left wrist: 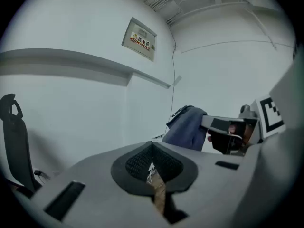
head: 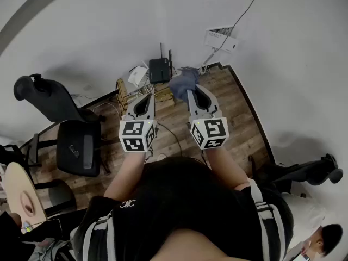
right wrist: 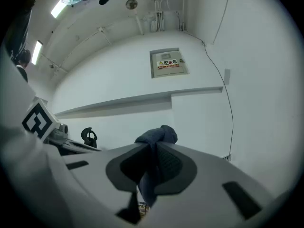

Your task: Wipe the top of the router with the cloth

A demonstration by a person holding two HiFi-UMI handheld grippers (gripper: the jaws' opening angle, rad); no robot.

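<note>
The router (head: 159, 70), a black box with two upright antennas, stands near the wall at 12 o'clock in the head view, close to the room corner, with loose cables around it. The cloth (head: 183, 84), a blue-grey bunch, hangs just beside the router at its 4 o'clock; whether the two touch cannot be told. Your right gripper (head: 191, 92) has its jaws clamped on the cloth: in the right gripper view the fabric (right wrist: 154, 137) is pinched between the pads, bulging above the tips and trailing down through the gap. Your left gripper (head: 147, 99) sits at 9 o'clock of the right one, near it and level with it; its jaws are closed together with nothing between them, and only a sliver of floor shows through them in the left gripper view (left wrist: 152, 151). A black office chair (head: 73, 132) stands on the wooden floor (head: 239, 118) at 8 o'clock of the router, well apart from it. A labelled wall panel (head: 220, 38) is mounted at 1 o'clock of the router.
</note>
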